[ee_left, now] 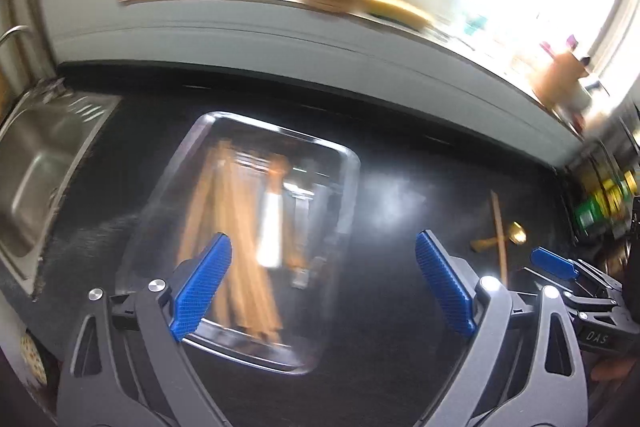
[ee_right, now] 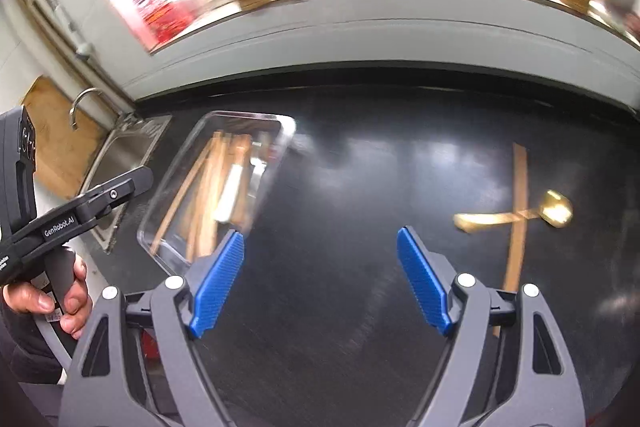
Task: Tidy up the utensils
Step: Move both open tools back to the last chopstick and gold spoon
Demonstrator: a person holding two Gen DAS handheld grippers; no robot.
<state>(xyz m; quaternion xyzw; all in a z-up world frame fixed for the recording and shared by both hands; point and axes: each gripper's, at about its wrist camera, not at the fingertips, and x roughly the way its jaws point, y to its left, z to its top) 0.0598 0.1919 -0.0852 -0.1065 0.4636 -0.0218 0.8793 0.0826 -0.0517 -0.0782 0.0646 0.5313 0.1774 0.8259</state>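
Most utensils lie in the tray (ee_left: 344, 163); a spoon (ee_right: 554, 209) and stick (ee_right: 518, 211) (crossed) remain on the bench (ee_right: 360, 267). Left claw (ee_left: 322, 283) and right claw (ee_right: 320, 279) gape wide, empty.

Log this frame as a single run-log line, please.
left gripper: open, empty | right gripper: open, empty | clear tray: holds wooden utensils | gold spoon and wooden stick: crossed on black counter, outside tray

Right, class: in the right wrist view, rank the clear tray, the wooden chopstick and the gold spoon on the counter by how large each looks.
1. Clear tray, plainly largest.
2. Wooden chopstick, long but thin.
3. Gold spoon, shortest, lying crossed with the chopstick.
The tray lies further left; fisheye bending and blur make exact lengths unsure.
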